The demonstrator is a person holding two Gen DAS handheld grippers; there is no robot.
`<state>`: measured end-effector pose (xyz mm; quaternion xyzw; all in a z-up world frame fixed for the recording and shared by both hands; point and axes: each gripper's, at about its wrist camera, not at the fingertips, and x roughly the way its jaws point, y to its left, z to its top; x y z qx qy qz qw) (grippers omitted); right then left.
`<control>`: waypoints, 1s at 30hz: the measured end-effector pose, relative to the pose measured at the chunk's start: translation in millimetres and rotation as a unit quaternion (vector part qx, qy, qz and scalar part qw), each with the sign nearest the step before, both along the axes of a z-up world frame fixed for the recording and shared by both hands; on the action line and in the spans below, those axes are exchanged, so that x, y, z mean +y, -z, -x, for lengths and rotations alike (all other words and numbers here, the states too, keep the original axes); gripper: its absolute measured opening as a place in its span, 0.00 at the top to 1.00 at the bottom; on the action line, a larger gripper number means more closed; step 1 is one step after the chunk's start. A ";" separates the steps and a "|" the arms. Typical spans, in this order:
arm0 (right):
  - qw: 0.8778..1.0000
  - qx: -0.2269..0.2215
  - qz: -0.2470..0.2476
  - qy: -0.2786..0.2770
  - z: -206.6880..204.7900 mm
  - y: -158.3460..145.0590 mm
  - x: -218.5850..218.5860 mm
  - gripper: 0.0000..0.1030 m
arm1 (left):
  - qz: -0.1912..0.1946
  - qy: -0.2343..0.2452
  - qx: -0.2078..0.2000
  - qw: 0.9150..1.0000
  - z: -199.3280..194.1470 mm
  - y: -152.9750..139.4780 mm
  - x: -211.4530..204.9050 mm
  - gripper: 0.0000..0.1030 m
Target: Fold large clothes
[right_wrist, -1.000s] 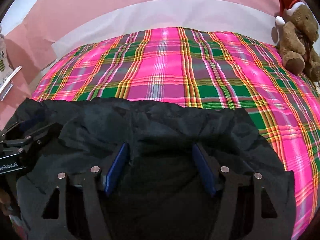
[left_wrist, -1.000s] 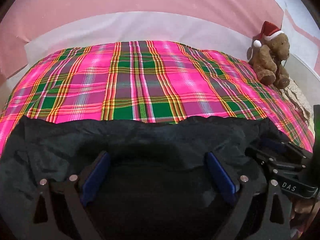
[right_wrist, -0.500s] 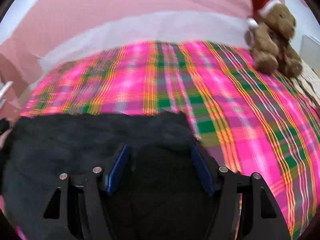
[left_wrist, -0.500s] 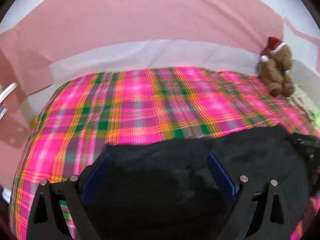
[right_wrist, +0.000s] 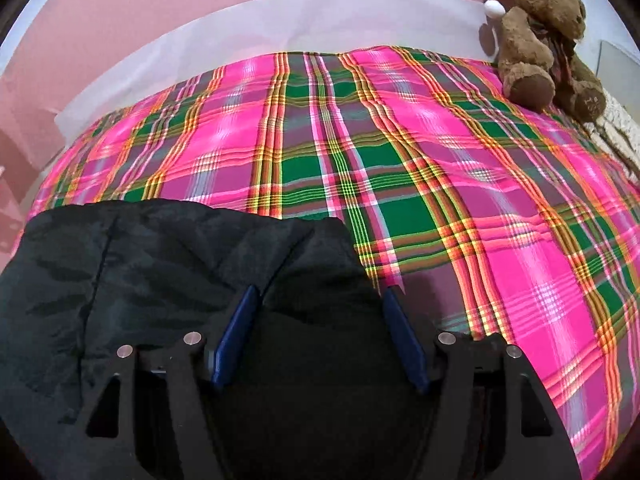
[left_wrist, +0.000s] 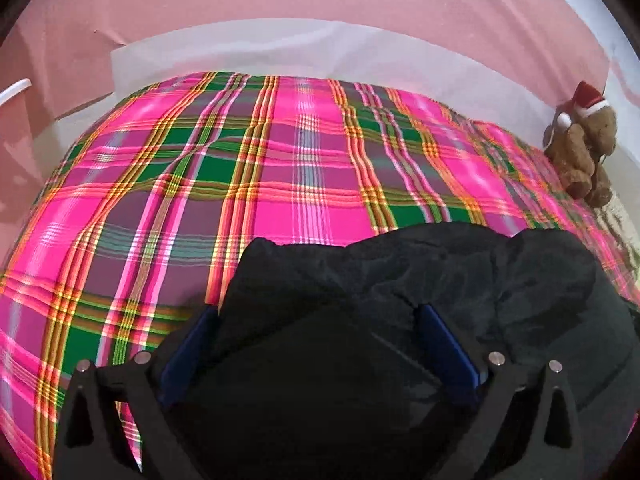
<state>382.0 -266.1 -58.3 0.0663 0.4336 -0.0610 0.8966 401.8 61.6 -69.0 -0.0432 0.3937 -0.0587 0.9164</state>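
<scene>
Between the spread blue pads of our left gripper (left_wrist: pixel 316 344), jaws just widened, and our right gripper (right_wrist: pixel 320 336), bunches a crumpled black fabric garment (left_wrist: pixel 460 276), lying on the pink-and-green plaid bedspread (left_wrist: pixel 280 168) beyond both.

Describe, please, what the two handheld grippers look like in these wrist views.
The left gripper and the right gripper look alike: black angular frames with triangular cut-outs, round silver pivot bolts, and two flat blue finger pads each. No cables, markings or sleeves show.
</scene>
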 end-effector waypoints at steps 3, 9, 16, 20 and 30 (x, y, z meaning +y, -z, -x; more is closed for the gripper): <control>1.000 0.011 -0.002 0.003 1.5 -8.8 -2.5 0.37 | -0.018 0.001 0.020 1.000 -1.6 -6.5 -1.6 0.00; 0.996 -0.079 -0.031 0.000 55.1 -71.8 -4.4 0.37 | 0.024 0.022 -0.061 0.998 46.5 -51.3 20.5 0.02; 0.999 -0.045 -0.022 -0.009 61.8 -28.2 -2.5 0.50 | 0.028 0.040 -0.058 0.997 54.1 -23.3 26.8 0.06; 0.999 -0.049 0.007 -0.009 57.7 -16.3 1.0 0.51 | 0.030 0.041 -0.069 0.996 45.6 -12.1 19.3 0.06; 0.998 -0.050 0.026 0.002 66.9 -36.2 2.8 0.52 | 0.034 0.050 -0.076 0.995 55.2 -34.6 25.1 0.06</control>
